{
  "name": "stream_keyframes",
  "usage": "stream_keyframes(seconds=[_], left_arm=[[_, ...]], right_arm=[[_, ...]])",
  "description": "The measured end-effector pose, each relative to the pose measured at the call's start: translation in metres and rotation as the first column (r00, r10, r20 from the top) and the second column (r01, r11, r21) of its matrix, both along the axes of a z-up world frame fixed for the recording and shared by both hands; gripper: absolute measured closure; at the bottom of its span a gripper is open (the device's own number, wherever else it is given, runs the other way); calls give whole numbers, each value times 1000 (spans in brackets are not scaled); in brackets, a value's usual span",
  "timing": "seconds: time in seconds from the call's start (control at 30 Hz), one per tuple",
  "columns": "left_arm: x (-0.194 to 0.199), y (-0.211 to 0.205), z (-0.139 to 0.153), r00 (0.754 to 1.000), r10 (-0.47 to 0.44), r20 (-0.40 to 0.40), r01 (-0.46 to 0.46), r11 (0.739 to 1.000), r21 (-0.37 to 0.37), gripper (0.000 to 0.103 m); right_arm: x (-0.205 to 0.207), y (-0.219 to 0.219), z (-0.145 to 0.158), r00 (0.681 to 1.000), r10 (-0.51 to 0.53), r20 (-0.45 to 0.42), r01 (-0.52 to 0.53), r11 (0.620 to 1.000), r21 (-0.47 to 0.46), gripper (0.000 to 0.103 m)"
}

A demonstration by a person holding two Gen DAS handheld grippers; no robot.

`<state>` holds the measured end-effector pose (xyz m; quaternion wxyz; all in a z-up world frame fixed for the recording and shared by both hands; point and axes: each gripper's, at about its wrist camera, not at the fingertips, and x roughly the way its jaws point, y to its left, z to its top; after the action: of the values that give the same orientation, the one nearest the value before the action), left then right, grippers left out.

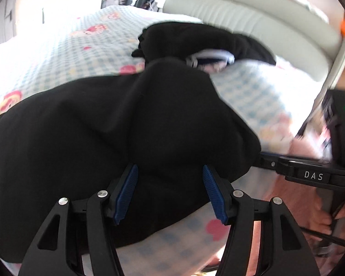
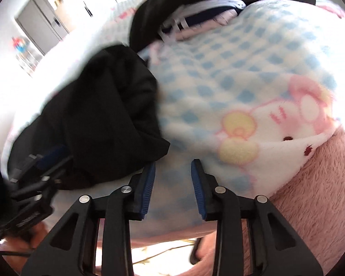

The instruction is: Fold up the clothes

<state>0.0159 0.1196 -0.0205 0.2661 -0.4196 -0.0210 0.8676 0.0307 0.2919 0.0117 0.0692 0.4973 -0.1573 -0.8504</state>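
Observation:
A black garment [image 1: 103, 138] lies crumpled on the blue-checked cartoon blanket [image 1: 57, 53]. My left gripper [image 1: 169, 166] hovers open over its near edge; the black cloth fills the gap between the blue pads [image 1: 126, 191], which stand apart from it. In the right wrist view the same garment [image 2: 103, 115] sits to the left. My right gripper [image 2: 173, 162] is open just off the garment's corner, with only the blanket [image 2: 230, 69] below it. Each gripper shows in the other's view: the right gripper [image 1: 310, 174] at the right, the left gripper [image 2: 34, 172] blurred at the left.
Farther back lies a pile with another black garment [image 1: 184, 39] and a white-and-navy striped piece [image 1: 209, 57]. A grey padded headboard [image 1: 241, 11] runs behind it. A pink fuzzy cover [image 2: 310, 195] hangs at the bed's near edge. A hand [image 1: 322, 218] holds the right gripper.

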Motion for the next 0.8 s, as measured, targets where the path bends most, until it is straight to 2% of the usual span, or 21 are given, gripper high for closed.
stream_keyframes(seconds=[0.07,0.13,0.23,0.3,0.33,0.4,0.47,0.53,0.57,0.67,0.7,0.8], left_arm=[[3,-20,13,999,43,-32,-42,999,21,42],[3,-46,22,995,94,-45,-92,994,50,42],[-1,-88,22,985,173,-8,-172,980,98,40],[-5,-110,11,975,222,25,-223,970,96,40],[-6,-118,7,974,225,40,-228,966,119,40],[-4,-129,0,973,222,61,-229,956,182,40],[-2,-134,-5,972,227,66,-237,946,224,40],[0,-136,-5,972,226,60,-233,946,226,40],[2,-138,-3,971,234,46,-239,947,215,40],[8,-153,2,943,331,-13,-328,938,109,40],[9,-163,2,933,360,-10,-358,929,98,40],[4,-204,4,893,448,42,-450,883,134,40]], right_arm=[[-1,-1,15,999,11,-40,-11,1000,2,51],[-9,-8,32,996,43,-81,-39,998,51,51],[-20,-22,67,986,63,-155,-46,993,113,50],[-26,-32,89,976,76,-206,-53,992,116,41],[-36,-37,90,973,92,-209,-75,993,90,37],[-52,-57,80,969,159,-188,-151,987,56,37],[-64,-78,58,968,214,-129,-202,974,106,43],[-69,-90,35,975,216,-60,-204,965,165,56],[-70,-90,26,978,205,-37,-195,963,187,56],[-63,-77,25,988,147,-41,-133,963,235,52],[-62,-72,29,991,126,-52,-110,964,243,51],[-75,-67,39,986,134,-95,-109,967,229,51]])
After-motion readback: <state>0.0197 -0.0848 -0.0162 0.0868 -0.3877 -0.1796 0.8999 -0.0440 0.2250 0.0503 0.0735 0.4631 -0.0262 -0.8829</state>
